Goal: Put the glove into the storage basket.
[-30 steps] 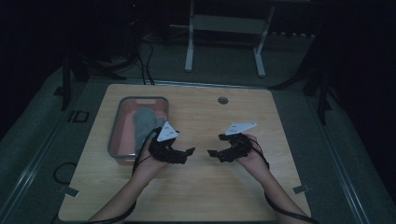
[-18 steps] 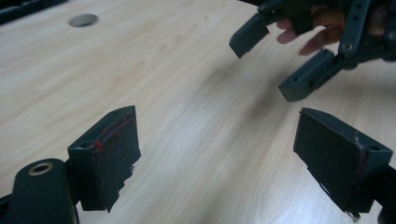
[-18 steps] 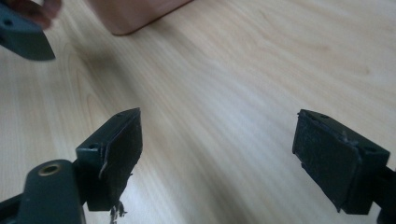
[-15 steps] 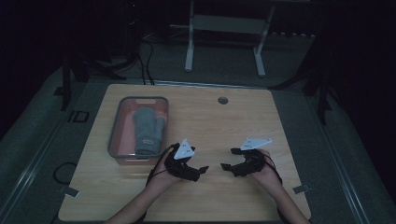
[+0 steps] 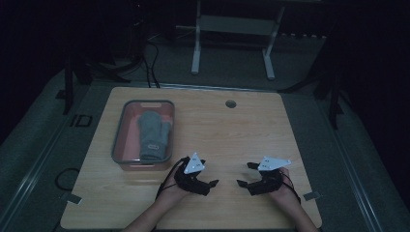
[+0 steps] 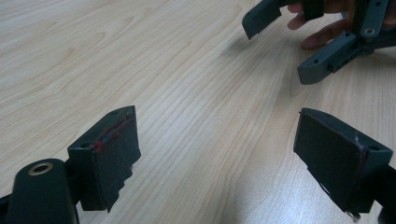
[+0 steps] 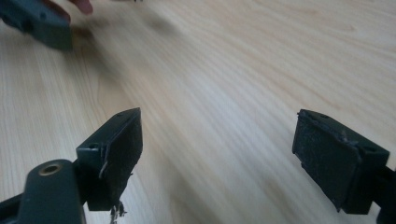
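High view: dim room, metal stand legs on grey floor behind the table [image 5: 270, 125]
Table surface: pale wood-grain laminate, rounded corners, round cable hole [image 5: 230, 103] near far edge
Bin [image 5: 121, 130]: rectangular clear plastic, grey rim, reddish tint, on the table's left part
Mitten [image 5: 153, 135]: grey knit, soft, lying flat inside bin, small label at cuff
Left gripper [image 5: 212, 183]: black hard plastic, grey triangular plate on top, low over near table edge, just right of bin's near corner, fingers spread, nothing between
Right gripper [image 5: 244, 182]: same build, facing left gripper, near but apart, fingers spread, empty
Left gripper view: finger pads [image 6: 116, 154] dark, flat, scuffed, bare wood between
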A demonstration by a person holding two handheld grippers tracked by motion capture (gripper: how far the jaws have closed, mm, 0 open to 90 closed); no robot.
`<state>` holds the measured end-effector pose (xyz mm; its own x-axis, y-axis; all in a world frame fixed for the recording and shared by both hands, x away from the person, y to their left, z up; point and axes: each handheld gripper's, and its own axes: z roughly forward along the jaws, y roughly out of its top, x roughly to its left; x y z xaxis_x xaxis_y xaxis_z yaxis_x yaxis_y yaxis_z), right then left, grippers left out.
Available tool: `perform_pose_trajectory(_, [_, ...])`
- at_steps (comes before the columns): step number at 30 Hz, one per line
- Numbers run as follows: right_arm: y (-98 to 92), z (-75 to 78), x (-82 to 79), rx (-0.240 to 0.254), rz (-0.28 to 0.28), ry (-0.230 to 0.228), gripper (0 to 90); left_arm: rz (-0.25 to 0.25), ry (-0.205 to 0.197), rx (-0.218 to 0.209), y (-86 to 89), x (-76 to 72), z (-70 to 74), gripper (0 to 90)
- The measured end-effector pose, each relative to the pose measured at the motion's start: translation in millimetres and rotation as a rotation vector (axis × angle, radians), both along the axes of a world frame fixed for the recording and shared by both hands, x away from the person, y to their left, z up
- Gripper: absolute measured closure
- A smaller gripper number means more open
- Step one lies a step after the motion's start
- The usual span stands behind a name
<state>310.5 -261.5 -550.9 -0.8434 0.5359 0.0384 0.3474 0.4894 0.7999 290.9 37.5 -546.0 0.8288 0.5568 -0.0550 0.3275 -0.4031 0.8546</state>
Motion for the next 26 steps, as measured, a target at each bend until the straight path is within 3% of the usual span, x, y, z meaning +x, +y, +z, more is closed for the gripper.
perform_pose_trajectory(9, [-28.4, -0.3, -13.1, 0.002, -0.052, -0.039, 15.0, -0.033, -0.008, 0.002, -12.3, -11.0, -8.3, 14.7])
perform_pose_trajectory(16, [-53.1, -2.4, -16.6, 0.017, -0.117, -0.076, 15.0, -0.013, -0.007, -0.021, -10.4, -13.5, -12.4, 14.7])
perform_pose_trajectory(26, [-55.5, -4.7, -14.5, 0.015, -0.13, -0.075, 15.0, -0.006, -0.014, -0.027, -9.3, -13.7, -14.1, 14.7])
